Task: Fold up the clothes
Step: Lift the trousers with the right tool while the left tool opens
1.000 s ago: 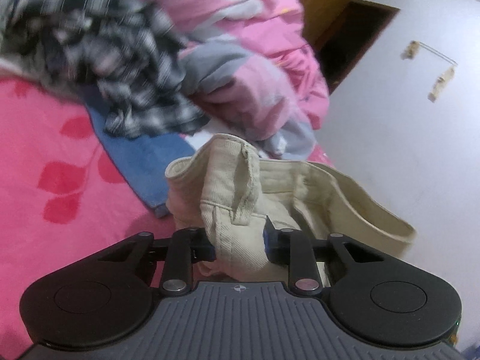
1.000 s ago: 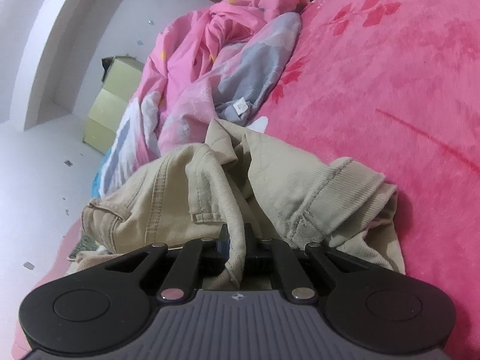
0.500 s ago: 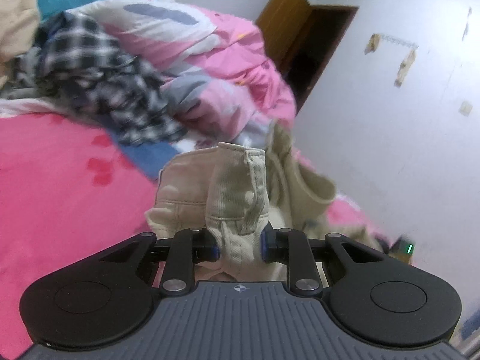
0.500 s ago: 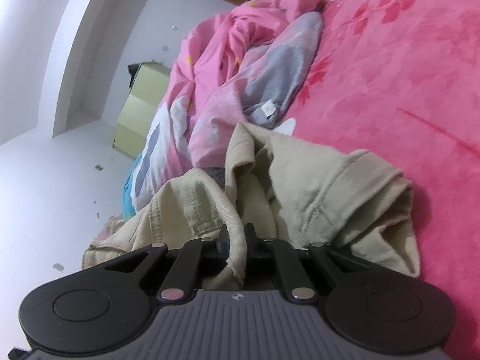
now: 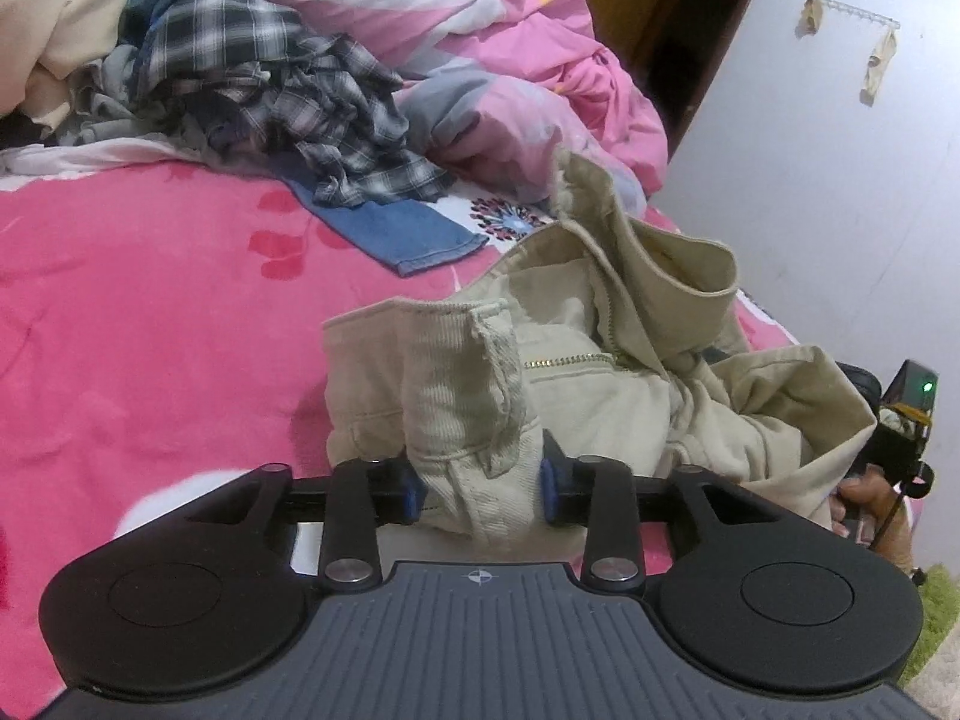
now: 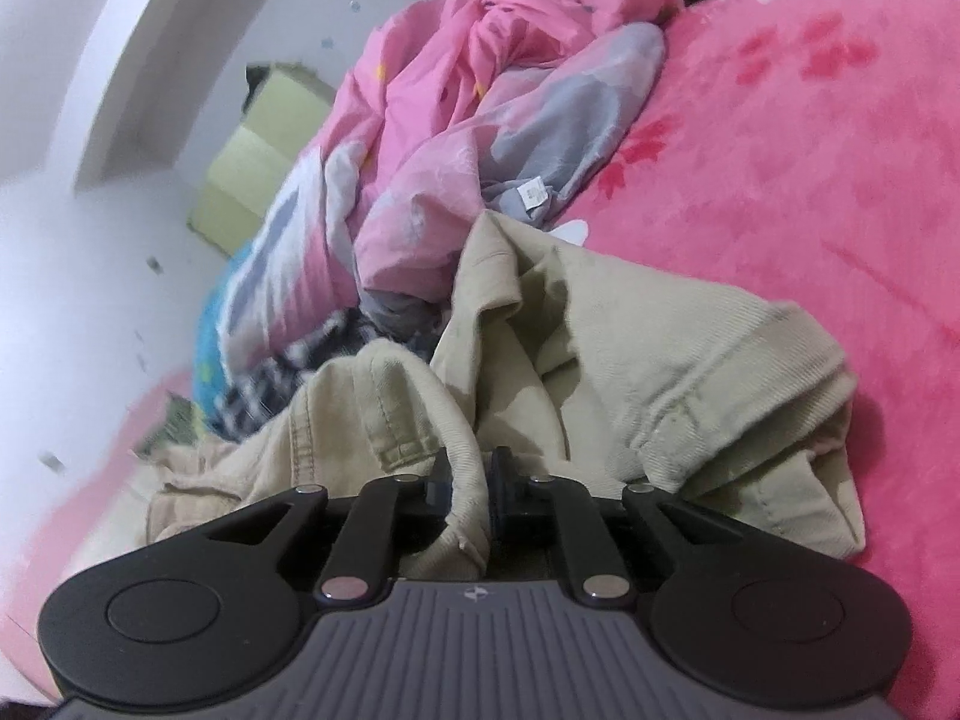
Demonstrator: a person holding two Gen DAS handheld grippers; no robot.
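Lifted higher now, khaki trousers (image 5: 606, 360) stay clamped by both grippers (image 5: 480, 483) (image 6: 468, 480); legs bunched, hidden

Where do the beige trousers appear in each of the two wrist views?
Left wrist view: beige trousers fill the lower centre and right, their waistband clamped in the left claw.
Right wrist view: the trousers fill the centre, a fold clamped in the right claw.
Shared landmark: the crumpled pink duvet behind them.
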